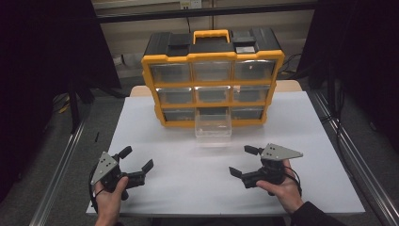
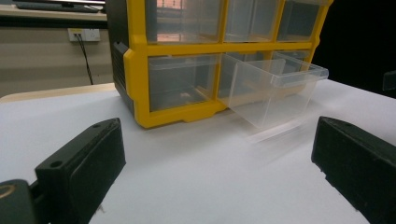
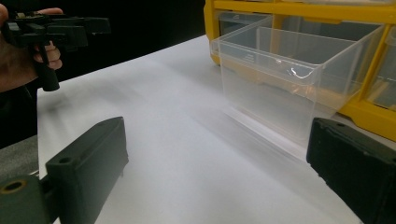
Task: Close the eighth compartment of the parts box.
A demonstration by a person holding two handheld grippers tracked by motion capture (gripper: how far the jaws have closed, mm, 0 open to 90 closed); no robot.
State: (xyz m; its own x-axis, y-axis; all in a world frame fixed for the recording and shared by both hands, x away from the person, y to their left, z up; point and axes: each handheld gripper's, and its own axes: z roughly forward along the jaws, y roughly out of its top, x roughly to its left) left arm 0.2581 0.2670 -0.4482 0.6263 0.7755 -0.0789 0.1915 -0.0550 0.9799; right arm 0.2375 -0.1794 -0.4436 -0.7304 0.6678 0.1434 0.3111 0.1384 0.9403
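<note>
Clear drawer [image 1: 213, 127], pulled from yellow organizer [image 1: 212, 75] on desk [image 1: 188, 188], likely light, slippery, best pinched at front rim; both grippers' fingers [image 1: 148, 165] open, empty.

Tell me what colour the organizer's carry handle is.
Yellow-orange, like the frame; the handle shows best in the high view.

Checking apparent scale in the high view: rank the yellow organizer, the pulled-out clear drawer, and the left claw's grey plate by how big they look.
1. Yellow organizer, by far the largest.
2. Pulled-out clear drawer.
3. Left claw's grey plate, smallest, though it sits nearer the camera, so the gap to the drawer is unsure.
</note>
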